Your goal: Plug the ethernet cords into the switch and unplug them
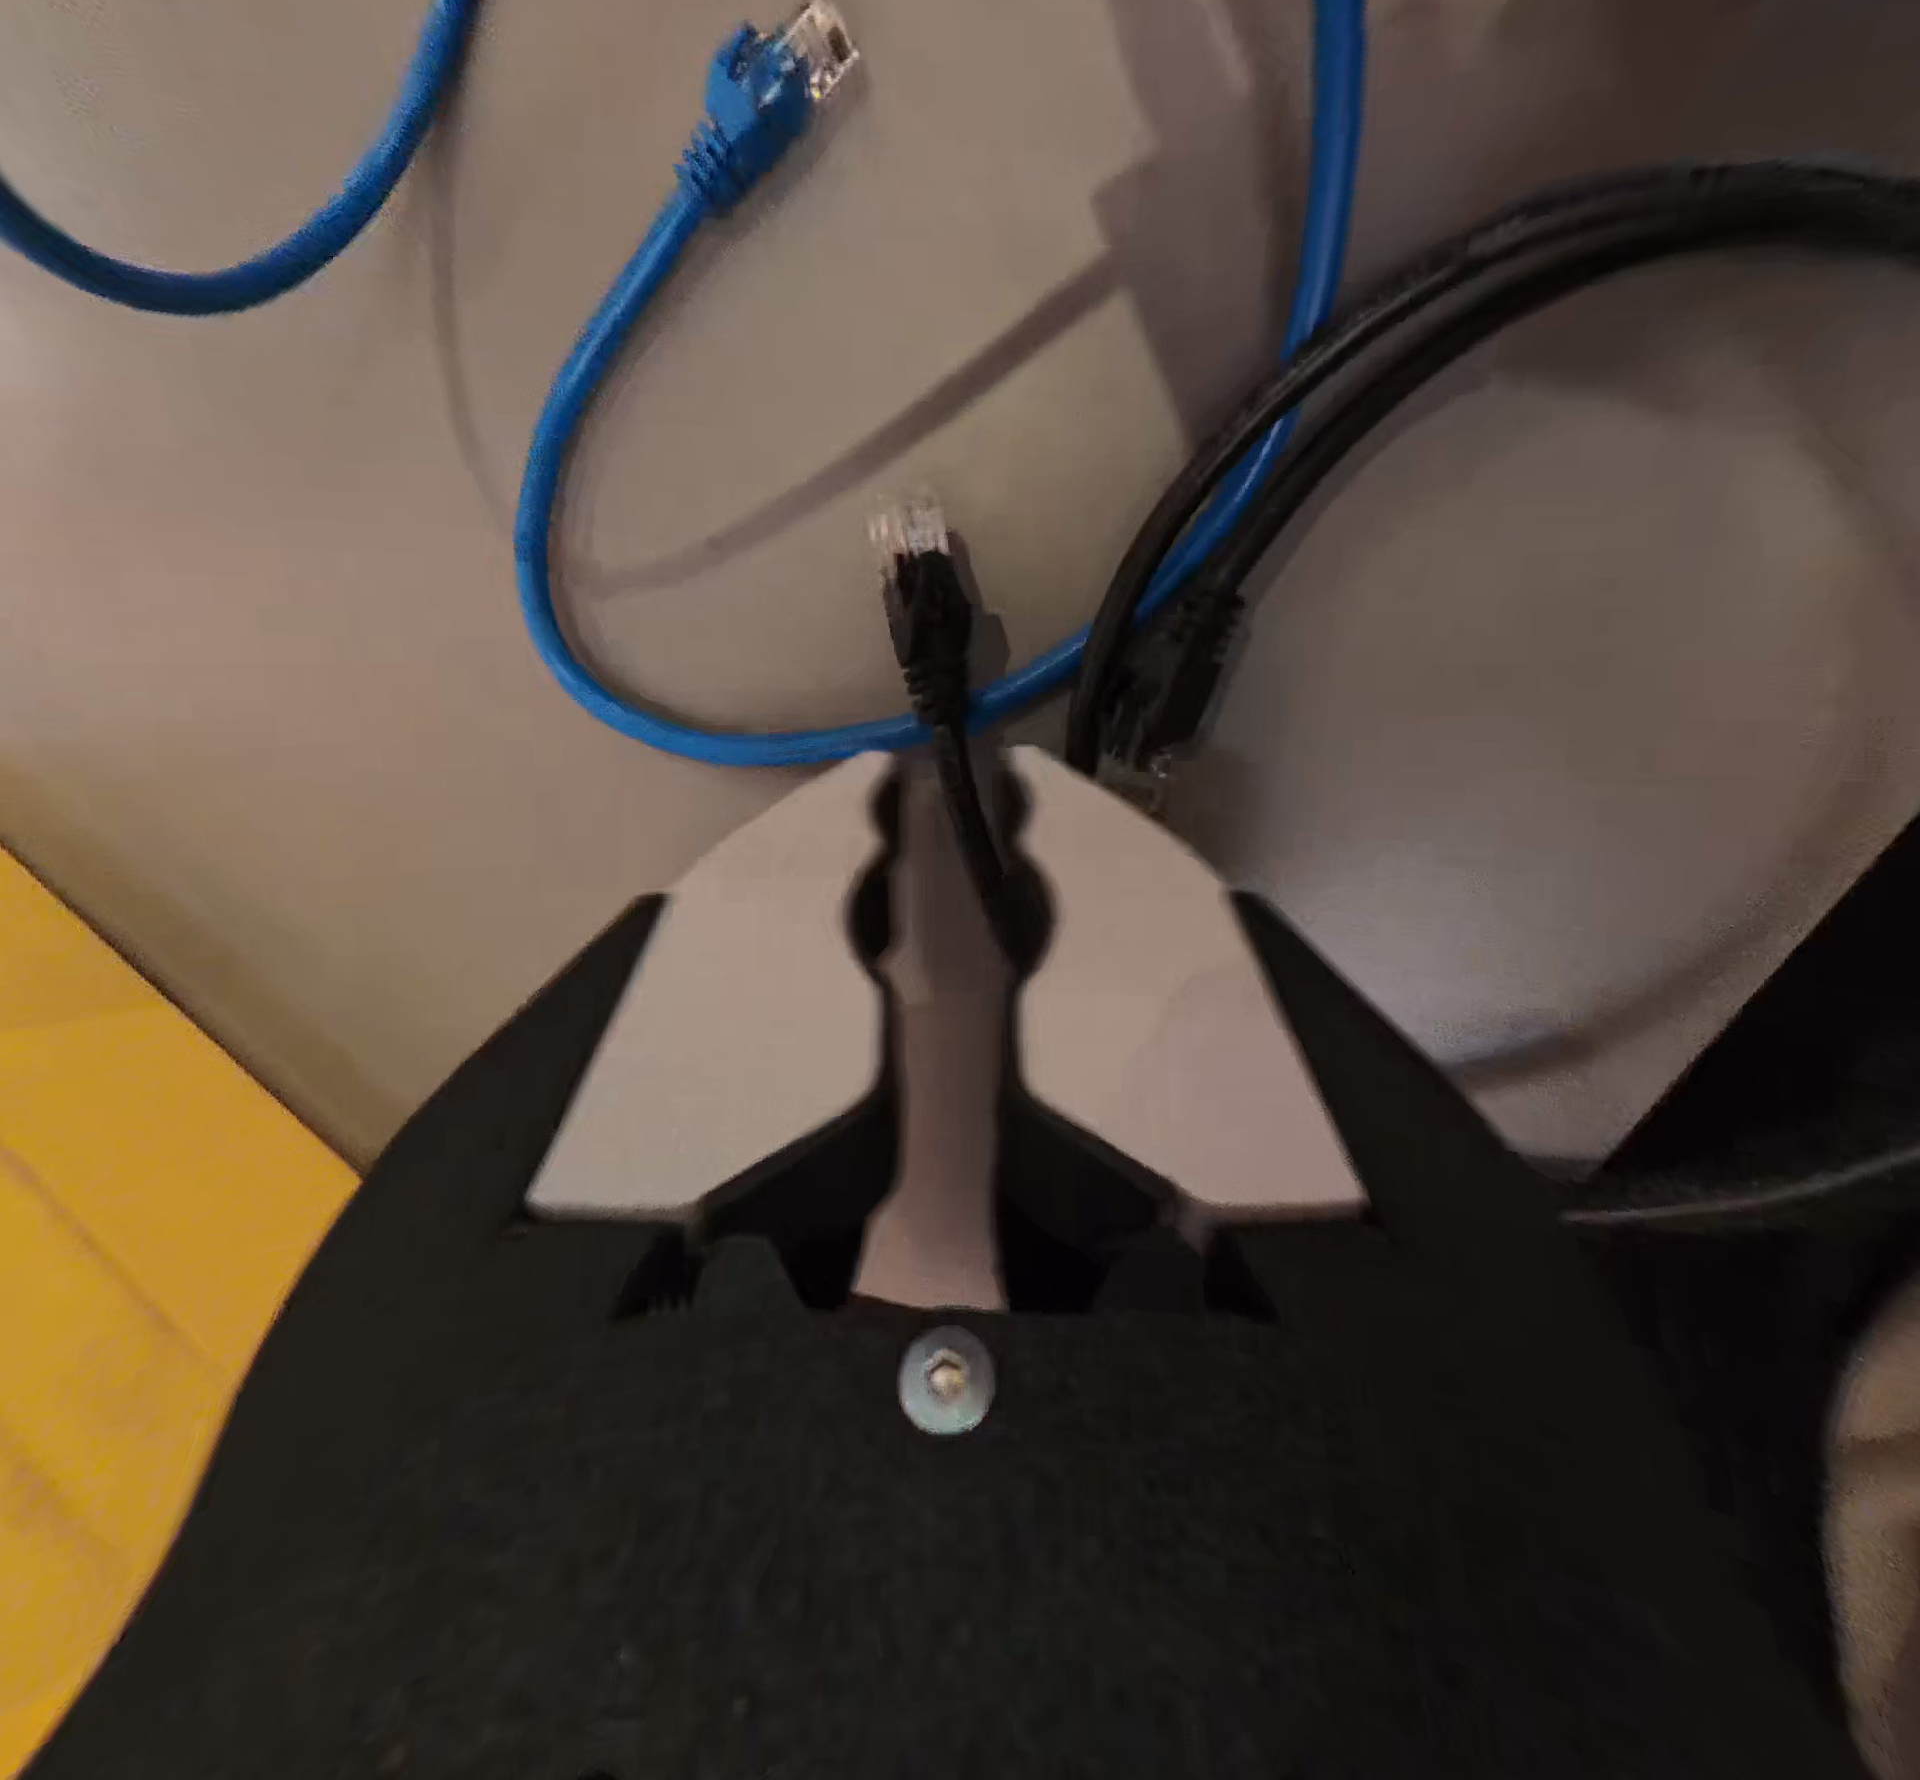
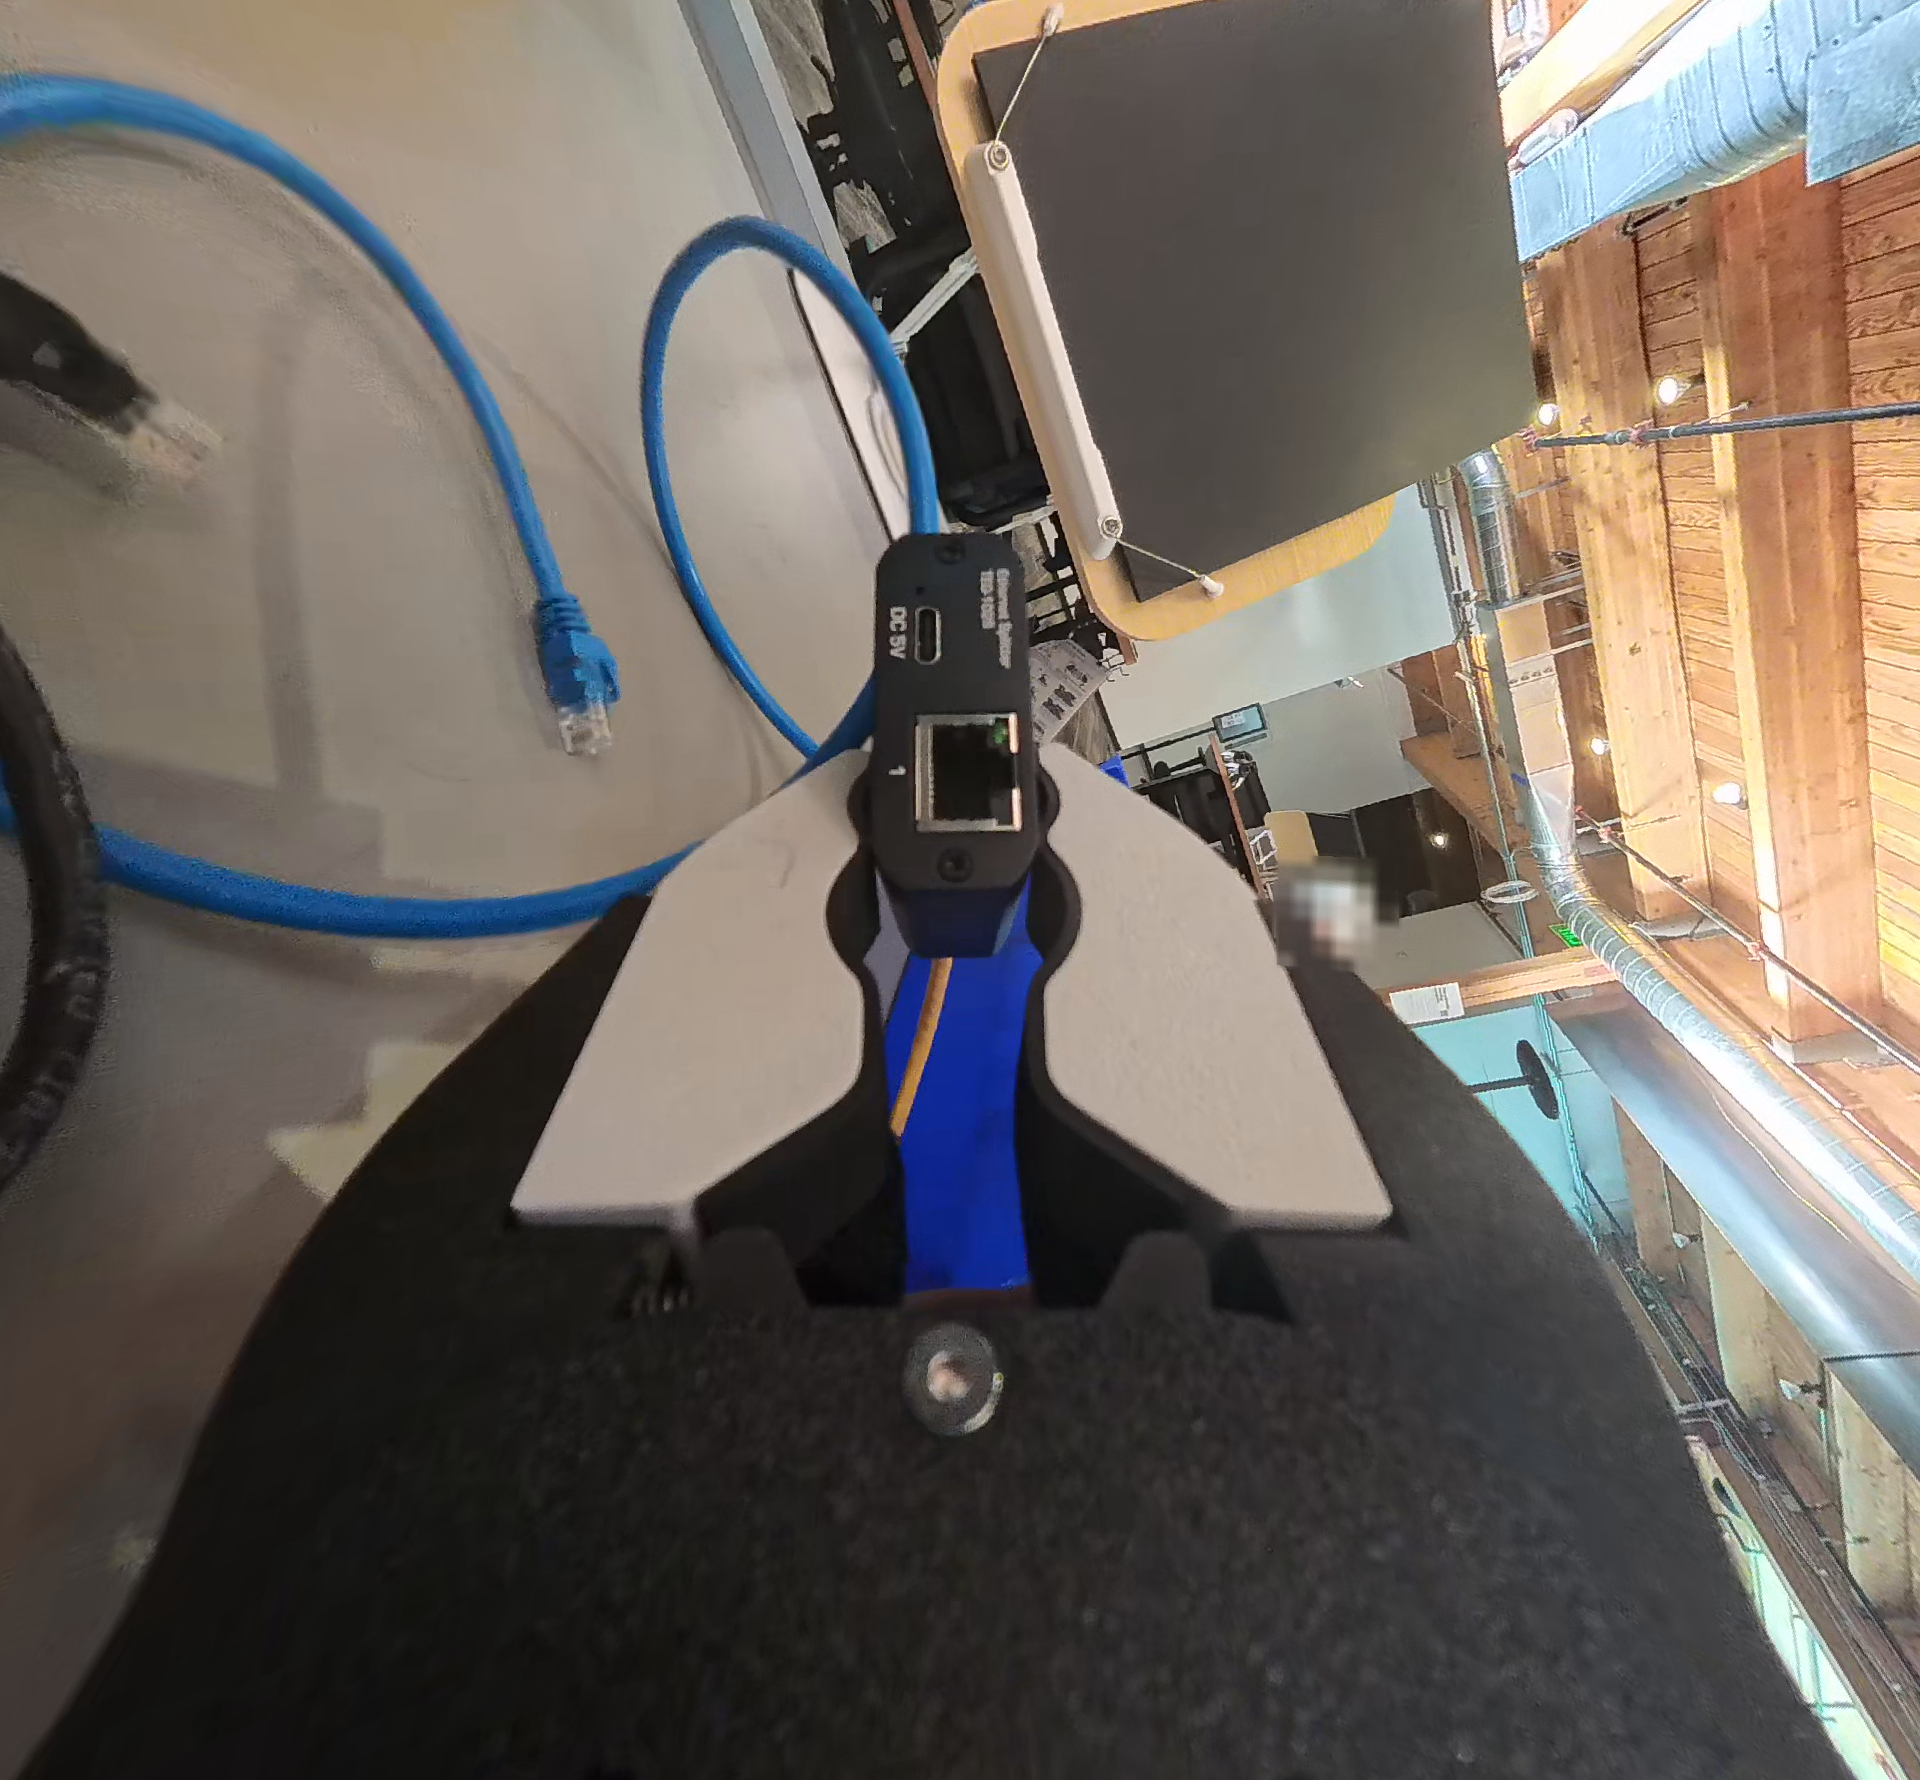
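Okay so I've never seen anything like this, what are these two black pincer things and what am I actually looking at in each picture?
These are two hand-held grippers, one in each of a person's hands. Each carries a camera that looks forward along its two fingers, so each picture is one gripper's own view.

In the left wrist view, the left gripper is shut on a black ethernet cord, whose clear plug points away from the camera. Below lies a pale table with a blue ethernet cord, its plug free, and a bundle of black cable.

In the right wrist view, the right gripper is shut on a small black switch, lifted off the table. Its empty network port faces the camera. The blue cord shows here too, with the room behind.
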Tool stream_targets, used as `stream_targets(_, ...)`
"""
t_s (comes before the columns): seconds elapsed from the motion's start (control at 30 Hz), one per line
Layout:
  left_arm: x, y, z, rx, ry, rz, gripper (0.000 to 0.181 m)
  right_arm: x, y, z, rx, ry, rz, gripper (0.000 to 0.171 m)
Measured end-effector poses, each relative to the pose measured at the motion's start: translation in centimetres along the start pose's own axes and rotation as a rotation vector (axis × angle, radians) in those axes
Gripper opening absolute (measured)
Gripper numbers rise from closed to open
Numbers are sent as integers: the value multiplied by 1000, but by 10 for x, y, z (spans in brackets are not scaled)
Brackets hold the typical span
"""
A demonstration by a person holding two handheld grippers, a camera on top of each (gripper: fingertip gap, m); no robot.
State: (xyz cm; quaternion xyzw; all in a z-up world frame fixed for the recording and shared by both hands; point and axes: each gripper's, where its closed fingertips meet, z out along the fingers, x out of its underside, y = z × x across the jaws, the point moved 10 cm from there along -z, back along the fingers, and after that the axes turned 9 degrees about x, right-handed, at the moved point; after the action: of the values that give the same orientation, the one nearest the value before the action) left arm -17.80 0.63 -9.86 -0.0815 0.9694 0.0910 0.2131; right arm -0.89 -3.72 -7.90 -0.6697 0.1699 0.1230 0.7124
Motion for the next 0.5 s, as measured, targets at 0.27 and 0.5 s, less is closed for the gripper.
stream_targets(0.27,4,5,-17,113,-76,-104,5,-2,3,0,0,-7,-18,24)
stream_targets(0.5,-13,18,-54,514,-327,-339,4,-7,5,-2,10,-21,-44,24)
